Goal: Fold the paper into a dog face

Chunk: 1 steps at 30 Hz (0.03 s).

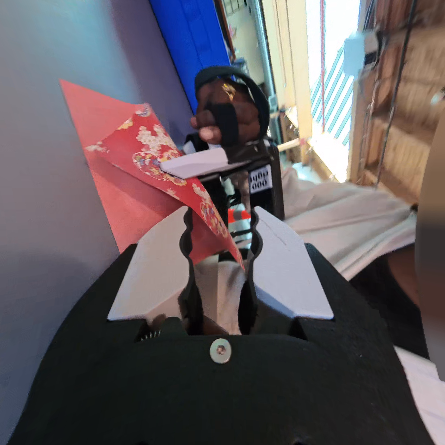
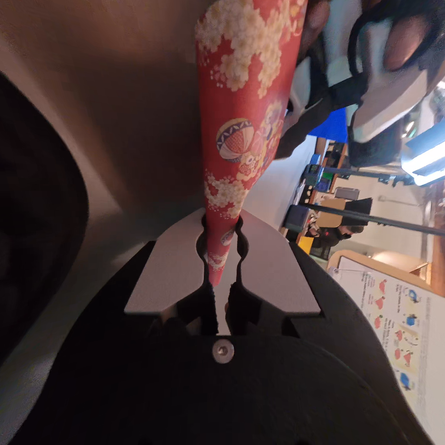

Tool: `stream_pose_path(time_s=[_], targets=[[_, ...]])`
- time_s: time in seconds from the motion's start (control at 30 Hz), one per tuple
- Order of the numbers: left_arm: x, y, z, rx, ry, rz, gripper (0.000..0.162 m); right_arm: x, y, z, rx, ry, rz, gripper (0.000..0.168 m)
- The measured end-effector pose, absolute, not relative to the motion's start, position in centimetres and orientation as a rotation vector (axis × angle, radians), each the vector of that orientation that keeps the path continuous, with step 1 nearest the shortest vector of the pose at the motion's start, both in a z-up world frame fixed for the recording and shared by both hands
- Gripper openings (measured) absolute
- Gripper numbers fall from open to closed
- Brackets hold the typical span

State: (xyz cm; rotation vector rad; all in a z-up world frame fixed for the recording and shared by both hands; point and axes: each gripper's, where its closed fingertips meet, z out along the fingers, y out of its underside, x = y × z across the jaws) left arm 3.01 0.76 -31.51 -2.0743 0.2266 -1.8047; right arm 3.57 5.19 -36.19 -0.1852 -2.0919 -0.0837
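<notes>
**Red paper lifted for a fold, one corner pinched**

Red patterned paper (image 1: 149, 154), plain pink on its underside, fills the upper left of the left wrist view, partly raised off the pale table (image 1: 36, 168). Right of centre in that view the right gripper (image 1: 168, 168), held in a person's hand (image 1: 224, 113), reaches a white finger onto the printed face. At the bottom centre, the left gripper (image 1: 220, 231) has its jaws spread apart; the lower edge of the sheet hangs in the gap, and I cannot tell whether it touches either one.

In the right wrist view the paper (image 2: 240, 96) runs down from the top centre to a narrow point that sits between the jaws of the right gripper (image 2: 222, 231). They look drawn in on that tip, though a slit of light remains beside it. An instruction sheet (image 2: 385, 325) with fold diagrams lies at the lower right.

By my reading, this is an early fold: a corner is being carried across. Next, the held tip must meet its matching corner, with the left jaws pressing the crease flat.
</notes>
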Motion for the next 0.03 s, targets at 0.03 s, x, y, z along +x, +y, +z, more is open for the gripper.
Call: stream_pose_path(time_s=[0.03], targets=[[2.58,0.26,-31.75,-2.102,0.305,-1.722,0.047,3.58,5.15,-36.2,-0.16,-2.08,-0.09,0.021]])
